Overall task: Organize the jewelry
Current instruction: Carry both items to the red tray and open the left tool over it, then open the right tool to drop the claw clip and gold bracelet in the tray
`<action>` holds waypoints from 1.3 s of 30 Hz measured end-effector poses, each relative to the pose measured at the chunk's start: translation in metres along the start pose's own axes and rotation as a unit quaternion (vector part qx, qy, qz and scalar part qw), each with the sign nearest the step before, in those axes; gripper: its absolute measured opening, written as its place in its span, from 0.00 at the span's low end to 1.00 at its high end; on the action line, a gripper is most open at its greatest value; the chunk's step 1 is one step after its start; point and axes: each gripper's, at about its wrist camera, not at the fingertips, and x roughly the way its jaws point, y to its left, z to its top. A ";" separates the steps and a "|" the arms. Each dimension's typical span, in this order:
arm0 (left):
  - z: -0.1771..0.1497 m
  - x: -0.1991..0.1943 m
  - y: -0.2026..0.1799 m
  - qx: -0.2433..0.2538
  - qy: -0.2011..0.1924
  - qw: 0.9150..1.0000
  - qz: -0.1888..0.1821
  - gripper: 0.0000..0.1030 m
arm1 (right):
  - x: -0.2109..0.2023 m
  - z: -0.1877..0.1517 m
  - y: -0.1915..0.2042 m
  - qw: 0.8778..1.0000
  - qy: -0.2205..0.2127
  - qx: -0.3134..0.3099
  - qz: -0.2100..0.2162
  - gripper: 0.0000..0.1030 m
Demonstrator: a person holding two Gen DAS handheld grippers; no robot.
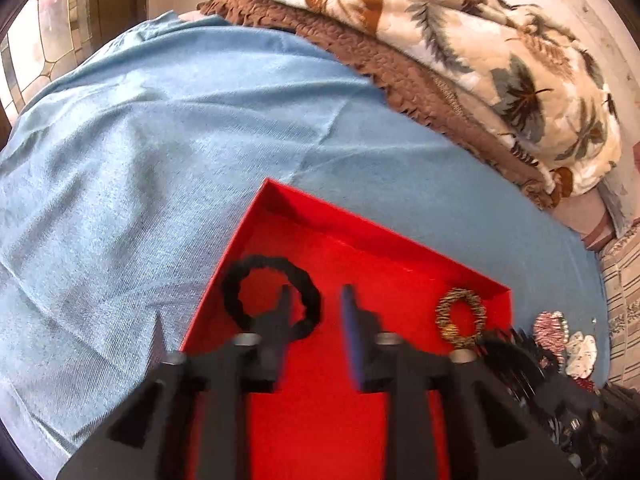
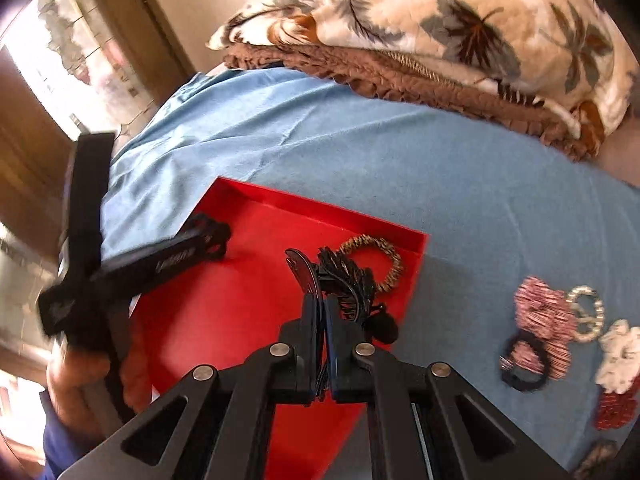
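Observation:
An open red box (image 1: 360,256) lies on blue cloth. Inside it, at the left, lies a black scrunchie (image 1: 240,292). My left gripper (image 1: 316,304) hovers open over the box, its left fingertip over the scrunchie's ring and nothing pressed between the pads. A brown-gold scrunchie (image 1: 460,316) rests near the box's right wall. My right gripper (image 2: 322,308) is shut on a black claw hair clip (image 2: 348,280), holding it over the red box (image 2: 224,320) in front of the brown-gold scrunchie (image 2: 372,260). The left gripper (image 2: 208,240) reaches in from the left.
Loose pieces lie on the blue cloth (image 2: 460,200) right of the box: pink scrunchies (image 2: 540,312), a pearl ring brooch (image 2: 586,312), a white scrunchie (image 2: 620,356), a black hair tie (image 2: 524,376). A folded floral blanket (image 2: 440,20) lies behind. A person's hand (image 2: 80,372) grips the left handle.

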 end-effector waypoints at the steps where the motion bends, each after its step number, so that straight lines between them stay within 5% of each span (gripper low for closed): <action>1: 0.000 -0.004 -0.001 0.000 -0.006 1.000 -0.004 0.50 | -0.014 -0.006 -0.002 1.000 -0.003 -0.005 0.002 0.05; 5: 0.000 -0.022 -0.002 -0.007 -0.031 0.999 -0.034 0.67 | -0.046 -0.028 -0.020 1.000 -0.007 -0.002 -0.020 0.05; 10: 0.002 -0.041 0.009 -0.042 -0.051 0.995 -0.073 0.68 | -0.047 -0.026 -0.034 0.999 -0.016 0.035 -0.013 0.05; 15: 0.000 -0.058 0.033 -0.075 -0.071 0.993 -0.062 0.68 | 0.004 0.004 -0.009 0.998 -0.021 0.056 0.029 0.05; 22: 0.003 -0.062 0.051 -0.095 -0.078 0.991 -0.054 0.68 | 0.080 0.030 0.040 0.999 -0.014 0.030 0.001 0.06; 24: 0.004 -0.063 0.050 -0.091 -0.080 0.992 -0.046 0.68 | 0.085 0.034 0.044 1.000 -0.011 0.014 -0.011 0.20; 26: 0.004 -0.064 0.049 -0.087 -0.083 0.992 -0.043 0.68 | 0.077 0.035 0.043 1.000 -0.021 0.004 -0.016 0.58; 27: 0.004 -0.065 0.049 -0.086 -0.085 0.992 -0.041 0.68 | 0.069 0.034 0.040 0.999 -0.032 0.001 -0.022 0.61; 33: 0.002 -0.070 0.049 -0.085 -0.088 0.992 -0.040 0.68 | 0.056 0.022 0.016 0.998 -0.004 -0.021 -0.066 0.59; 39: 0.001 -0.073 0.052 -0.089 -0.091 0.991 -0.040 0.68 | 0.089 0.005 0.010 0.993 0.056 -0.044 -0.099 0.24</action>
